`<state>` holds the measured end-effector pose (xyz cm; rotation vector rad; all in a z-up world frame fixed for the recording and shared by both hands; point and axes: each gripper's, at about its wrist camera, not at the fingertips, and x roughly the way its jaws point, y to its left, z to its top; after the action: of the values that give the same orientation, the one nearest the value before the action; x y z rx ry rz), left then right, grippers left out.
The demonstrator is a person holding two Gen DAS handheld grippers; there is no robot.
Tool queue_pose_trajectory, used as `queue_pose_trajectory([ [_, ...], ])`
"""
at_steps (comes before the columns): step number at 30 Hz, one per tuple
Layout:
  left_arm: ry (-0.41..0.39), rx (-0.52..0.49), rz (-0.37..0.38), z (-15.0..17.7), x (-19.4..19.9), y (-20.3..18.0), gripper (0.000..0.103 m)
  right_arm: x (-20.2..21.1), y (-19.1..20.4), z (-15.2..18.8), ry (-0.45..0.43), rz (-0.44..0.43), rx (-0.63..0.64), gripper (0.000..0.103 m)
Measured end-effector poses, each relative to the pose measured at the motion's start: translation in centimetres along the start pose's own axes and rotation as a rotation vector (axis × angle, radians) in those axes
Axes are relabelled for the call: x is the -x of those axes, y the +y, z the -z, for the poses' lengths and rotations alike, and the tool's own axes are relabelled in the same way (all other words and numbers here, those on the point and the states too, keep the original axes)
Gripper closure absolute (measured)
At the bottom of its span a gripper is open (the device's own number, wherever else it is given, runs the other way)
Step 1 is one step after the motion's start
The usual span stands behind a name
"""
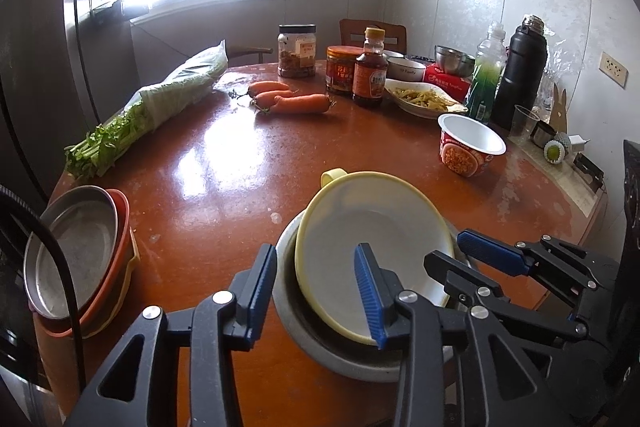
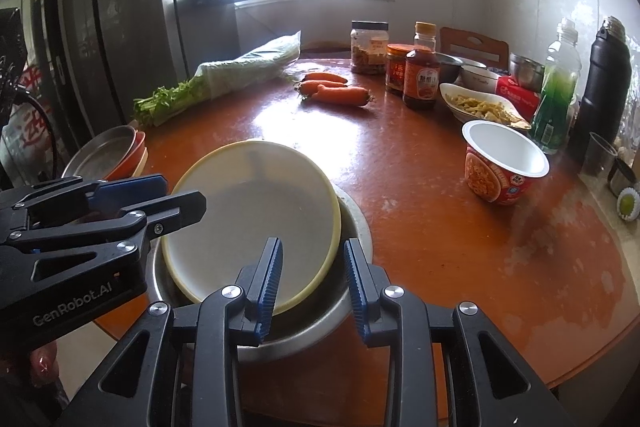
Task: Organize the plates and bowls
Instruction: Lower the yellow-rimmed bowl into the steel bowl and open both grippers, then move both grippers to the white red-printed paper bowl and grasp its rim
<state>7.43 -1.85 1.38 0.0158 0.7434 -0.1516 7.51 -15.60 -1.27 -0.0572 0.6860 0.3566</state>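
Note:
A white bowl with a yellow rim lies tilted inside a wider metal bowl at the near edge of the round brown table. My left gripper straddles the left rims of both bowls. One finger is outside the metal bowl, the other inside the yellow bowl, and the pads stand apart from the rims, open. My right gripper is shut across the right rims of both bowls.
A metal plate on orange dishes sits at the table's left edge. Beyond are bagged greens, carrots, jars and a sauce bottle, a dish of food, a noodle cup, metal bowls, a flask.

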Motion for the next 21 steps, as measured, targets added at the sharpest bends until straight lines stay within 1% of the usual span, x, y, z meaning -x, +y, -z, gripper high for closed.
queue_pose_trajectory([
  [4, -0.017, -0.008, -0.004, -0.3, 0.5, -0.3, 0.059, 0.2, -0.2, -0.1, -0.007, 0.001, -0.006, 0.070],
  [7, -0.035, -0.015, -0.001, -0.6, 1.1, -0.7, 0.053, 0.6, -0.5, -0.3, -0.016, -0.001, -0.017, 0.069],
  [9, -0.046, -0.024, 0.004, -1.0, 1.4, -1.0, 0.049, 0.9, -0.8, -0.5, -0.024, -0.003, -0.024, 0.065],
  [16, -0.064, -0.025, 0.017, -2.1, 1.5, -1.7, 0.047, 1.8, -2.5, -1.3, -0.054, 0.005, -0.058, 0.063],
  [21, -0.067, -0.025, 0.028, -2.8, 1.1, -2.1, 0.044, 2.1, -4.0, -1.9, -0.074, 0.012, -0.089, 0.058],
])
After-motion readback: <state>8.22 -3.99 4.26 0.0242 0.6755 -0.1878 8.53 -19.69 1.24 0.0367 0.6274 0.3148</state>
